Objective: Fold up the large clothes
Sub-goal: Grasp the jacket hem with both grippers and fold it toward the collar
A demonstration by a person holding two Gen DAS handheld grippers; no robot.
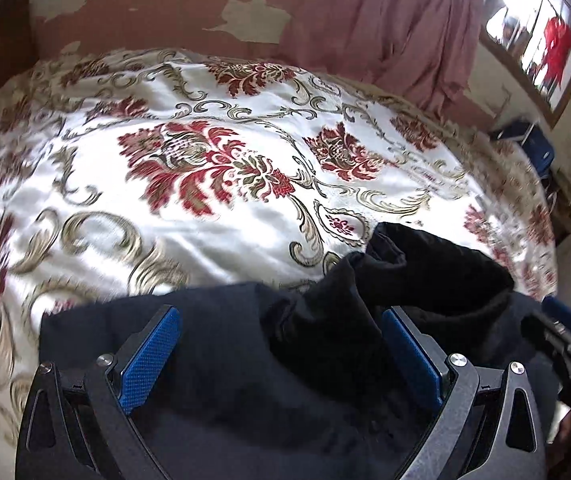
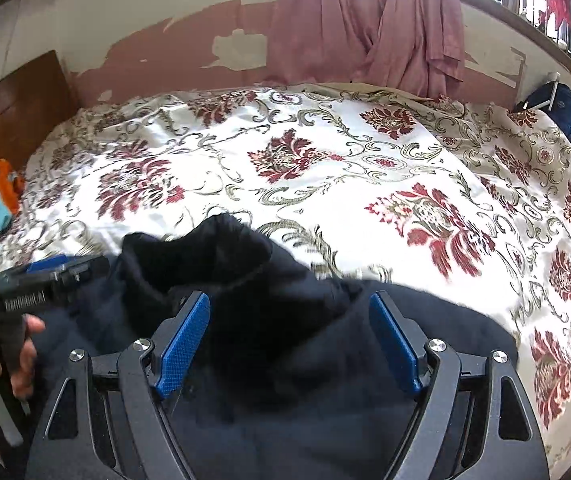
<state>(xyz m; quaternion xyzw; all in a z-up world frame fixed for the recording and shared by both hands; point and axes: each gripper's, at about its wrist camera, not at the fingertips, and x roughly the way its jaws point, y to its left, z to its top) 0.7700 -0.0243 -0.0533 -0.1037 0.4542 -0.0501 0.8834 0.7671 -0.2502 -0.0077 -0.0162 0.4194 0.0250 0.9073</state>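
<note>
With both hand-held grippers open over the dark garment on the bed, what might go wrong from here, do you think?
1. The dark garment lies bunched near the bedspread's front edge, so a pull toward the person may drag it off.
2. The left hand-held gripper and right hand-held gripper are open over thick folds; closing could pinch several layers.
3. The two are close together and might collide.

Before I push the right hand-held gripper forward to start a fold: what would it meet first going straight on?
Probably the dark navy padded garment, bunched directly between the open blue pads of the right hand-held gripper. Beyond that lies the white floral bedspread. Depth is unclear, so contact may already be close.
</note>
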